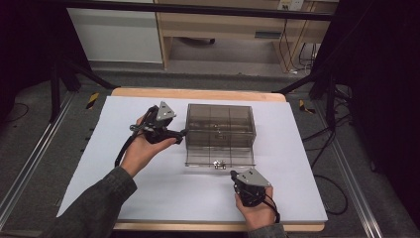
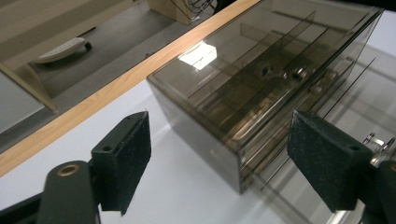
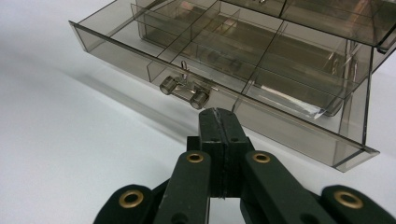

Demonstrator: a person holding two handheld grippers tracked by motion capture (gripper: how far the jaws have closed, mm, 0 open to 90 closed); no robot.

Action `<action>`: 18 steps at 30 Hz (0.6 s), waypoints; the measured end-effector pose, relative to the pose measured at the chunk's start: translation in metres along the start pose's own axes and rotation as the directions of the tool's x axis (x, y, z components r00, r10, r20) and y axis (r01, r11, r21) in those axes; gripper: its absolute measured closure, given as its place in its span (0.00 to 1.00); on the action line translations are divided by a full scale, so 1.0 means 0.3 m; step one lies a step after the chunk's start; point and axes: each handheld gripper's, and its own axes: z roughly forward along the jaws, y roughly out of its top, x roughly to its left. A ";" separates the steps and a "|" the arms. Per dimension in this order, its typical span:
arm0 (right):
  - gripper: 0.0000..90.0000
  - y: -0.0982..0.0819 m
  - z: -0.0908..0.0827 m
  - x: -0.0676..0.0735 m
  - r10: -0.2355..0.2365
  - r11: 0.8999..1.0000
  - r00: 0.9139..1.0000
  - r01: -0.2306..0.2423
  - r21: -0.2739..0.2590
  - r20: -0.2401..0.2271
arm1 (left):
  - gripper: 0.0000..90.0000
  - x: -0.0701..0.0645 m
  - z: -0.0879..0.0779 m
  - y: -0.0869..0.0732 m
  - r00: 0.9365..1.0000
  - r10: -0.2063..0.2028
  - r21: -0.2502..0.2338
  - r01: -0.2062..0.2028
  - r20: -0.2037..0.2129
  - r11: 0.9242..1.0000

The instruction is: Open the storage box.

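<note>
High view: a smoky clear drawer box (image 1: 220, 126) sits at the centre of the frame on the white table (image 1: 163, 193), its bottom drawer (image 1: 220, 161) pulled out toward the lower edge. The left gripper (image 1: 182, 134) is at the box's left wall, and the right gripper (image 1: 236, 174) rests at lower centre, just short of the drawer front.

Left gripper view: the fingers (image 2: 126, 156) stand wide apart with nothing between them, the box's near corner (image 2: 238, 161) ahead in the gap. To steady the box well, I judge they should straddle that corner squarely before closing.

Right gripper view: the fingers (image 3: 219, 144) are pressed together, empty, pointing at the small drawer handle (image 3: 184, 89) at upper centre. Pushing the drawer in likely wants a straight, centred press near that handle, so the drawer does not skew.
</note>
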 end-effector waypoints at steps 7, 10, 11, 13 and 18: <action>1.00 -0.002 0.007 -0.003 -0.003 1.000 1.000 0.003 0.006 0.005 | 0.35 -0.033 0.056 0.059 1.000 0.005 -0.005 -0.005 0.009 1.000; 1.00 -0.002 0.010 -0.002 0.004 1.000 1.000 -0.004 0.010 0.003 | 0.42 -0.045 0.072 0.069 1.000 0.009 -0.011 -0.009 0.030 1.000; 1.00 -0.002 0.010 -0.004 0.002 1.000 1.000 -0.002 0.013 0.001 | 0.44 -0.047 0.079 0.071 0.999 0.010 -0.008 -0.010 0.033 1.000; 1.00 -0.001 0.013 -0.003 0.009 1.000 1.000 -0.009 0.021 -0.003 | 0.52 -0.053 0.092 0.074 0.999 0.008 -0.011 -0.008 0.044 1.000; 1.00 -0.001 0.019 -0.003 0.006 0.999 1.000 -0.006 0.036 0.003 | 0.74 -0.054 0.115 0.081 0.998 -0.005 -0.022 0.006 0.064 1.000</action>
